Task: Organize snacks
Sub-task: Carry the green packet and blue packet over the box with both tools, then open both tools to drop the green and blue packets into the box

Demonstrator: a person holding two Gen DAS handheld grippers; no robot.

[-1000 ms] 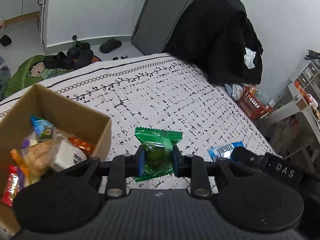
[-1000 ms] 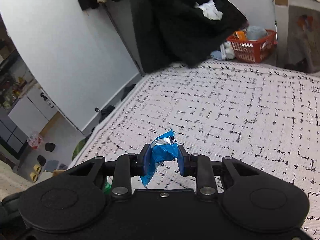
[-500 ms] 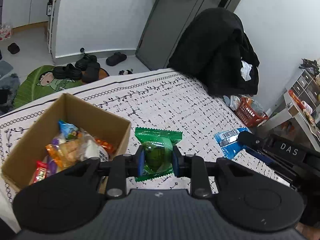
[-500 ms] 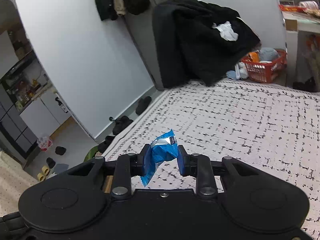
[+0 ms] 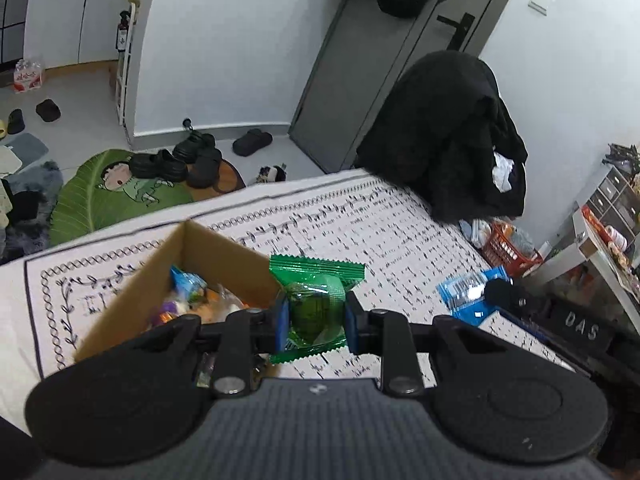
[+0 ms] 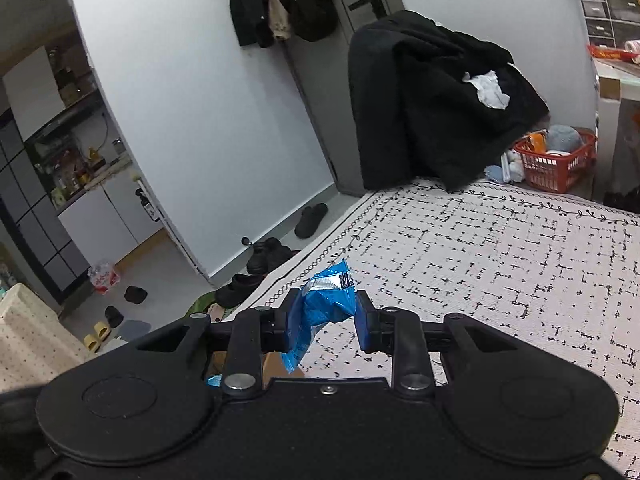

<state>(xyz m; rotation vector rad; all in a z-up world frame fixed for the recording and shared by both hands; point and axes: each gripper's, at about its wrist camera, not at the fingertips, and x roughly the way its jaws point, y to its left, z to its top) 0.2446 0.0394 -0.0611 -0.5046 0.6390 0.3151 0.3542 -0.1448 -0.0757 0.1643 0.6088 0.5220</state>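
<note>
Green snack (image 5: 316,304) clamped in left gripper (image 5: 315,322), blue snack (image 6: 324,304) clamped in right gripper (image 6: 325,326)

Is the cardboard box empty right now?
No, the left wrist view shows the box already holding several colourful snack packets.

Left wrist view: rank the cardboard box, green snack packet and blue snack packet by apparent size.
1. cardboard box
2. green snack packet, though nearness to the camera inflates it
3. blue snack packet, partly hidden, so unsure against the green one
</note>
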